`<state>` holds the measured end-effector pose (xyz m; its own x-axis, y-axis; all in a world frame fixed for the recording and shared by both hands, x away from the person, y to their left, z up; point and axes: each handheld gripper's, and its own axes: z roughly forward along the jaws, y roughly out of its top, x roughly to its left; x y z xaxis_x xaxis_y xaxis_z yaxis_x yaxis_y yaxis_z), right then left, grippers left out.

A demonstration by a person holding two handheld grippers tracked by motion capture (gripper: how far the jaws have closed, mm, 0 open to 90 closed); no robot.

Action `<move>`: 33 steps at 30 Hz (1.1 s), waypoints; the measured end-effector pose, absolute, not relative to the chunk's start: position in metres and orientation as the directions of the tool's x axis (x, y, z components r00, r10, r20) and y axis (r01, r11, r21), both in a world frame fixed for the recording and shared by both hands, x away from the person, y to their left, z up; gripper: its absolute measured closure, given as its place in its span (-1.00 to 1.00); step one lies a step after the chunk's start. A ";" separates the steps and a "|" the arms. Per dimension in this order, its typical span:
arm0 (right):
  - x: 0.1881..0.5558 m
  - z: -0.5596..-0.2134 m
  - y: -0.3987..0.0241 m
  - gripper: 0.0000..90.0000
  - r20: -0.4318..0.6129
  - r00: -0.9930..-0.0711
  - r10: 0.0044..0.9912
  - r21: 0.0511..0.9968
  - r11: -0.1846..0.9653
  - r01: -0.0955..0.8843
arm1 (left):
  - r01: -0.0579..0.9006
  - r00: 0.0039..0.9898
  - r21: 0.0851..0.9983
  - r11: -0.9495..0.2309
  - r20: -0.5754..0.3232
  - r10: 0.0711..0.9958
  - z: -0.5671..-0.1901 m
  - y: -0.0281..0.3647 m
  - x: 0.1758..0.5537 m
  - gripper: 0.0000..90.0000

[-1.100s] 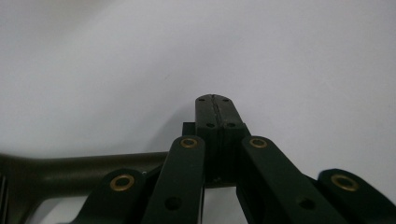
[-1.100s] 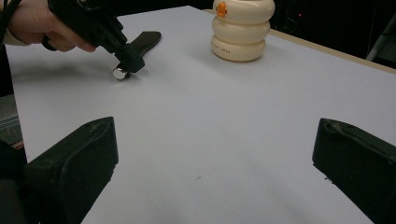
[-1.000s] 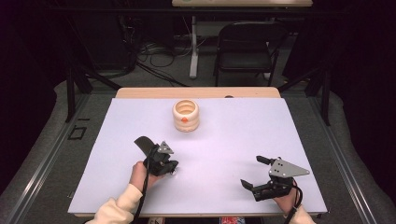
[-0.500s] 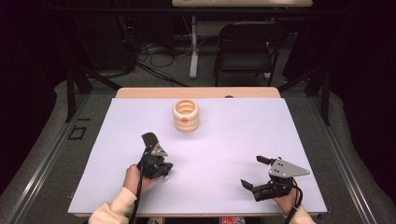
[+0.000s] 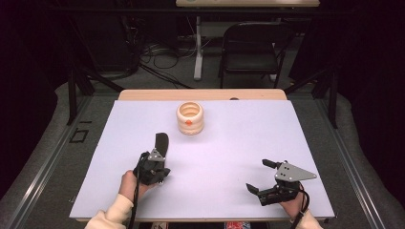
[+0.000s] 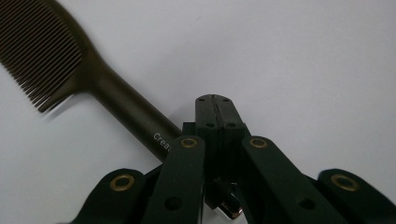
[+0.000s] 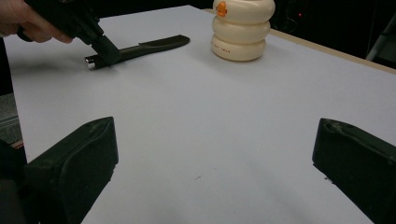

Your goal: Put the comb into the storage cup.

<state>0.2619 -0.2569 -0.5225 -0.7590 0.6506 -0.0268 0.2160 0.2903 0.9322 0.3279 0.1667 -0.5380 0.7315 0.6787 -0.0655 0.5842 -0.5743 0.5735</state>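
In the high view, a dark floor with black stand legs borders the pale lavender table top (image 5: 229, 157) at the left of the frame. Lower left of centre, the left gripper (image 5: 159, 153) has its jaws pressed together on the handle of a dark comb (image 5: 162, 144), which lies flat on the surface with its toothed head pointing toward the far edge. The left gripper view shows the comb (image 6: 70, 70) running to the upper left, teeth sideways. Above centre stands a cream ringed jar (image 5: 190, 118) with an orange dot; its inside cannot be made out. A black chair (image 5: 250, 47) stands beyond the table. At lower right the right gripper (image 5: 261, 175) rests with jaws spread, nothing between them.
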 end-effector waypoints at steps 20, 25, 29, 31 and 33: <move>0.262 -0.523 -0.257 -1.00 -0.024 -0.760 0.650 0.932 0.290 0.219 | 0.621 0.688 0.566 -0.543 -0.061 0.723 -0.537 0.190 0.329 1.00; 0.262 -0.523 -0.256 -1.00 -0.024 -0.760 0.650 0.932 0.290 0.219 | 0.625 0.682 0.563 -0.540 -0.057 0.729 -0.537 0.194 0.331 1.00; 0.262 -0.523 -0.257 -1.00 -0.023 -0.760 0.650 0.932 0.289 0.219 | 0.630 0.674 0.562 -0.536 -0.054 0.736 -0.538 0.197 0.332 1.00; 0.262 -0.523 -0.257 -1.00 -0.025 -0.760 0.649 0.932 0.291 0.218 | 0.631 0.673 0.560 -0.536 -0.052 0.738 -0.538 0.197 0.332 1.00; 0.262 -0.523 -0.257 -1.00 -0.025 -0.760 0.649 0.932 0.290 0.218 | 0.631 0.672 0.559 -0.538 -0.047 0.739 -0.538 0.197 0.332 1.00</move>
<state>0.2620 -0.2565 -0.5227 -0.7604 0.6490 -0.0245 0.2179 0.2904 0.9318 0.3325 0.1972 -0.5381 0.6719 0.7392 -0.0468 0.6311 -0.5383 0.5586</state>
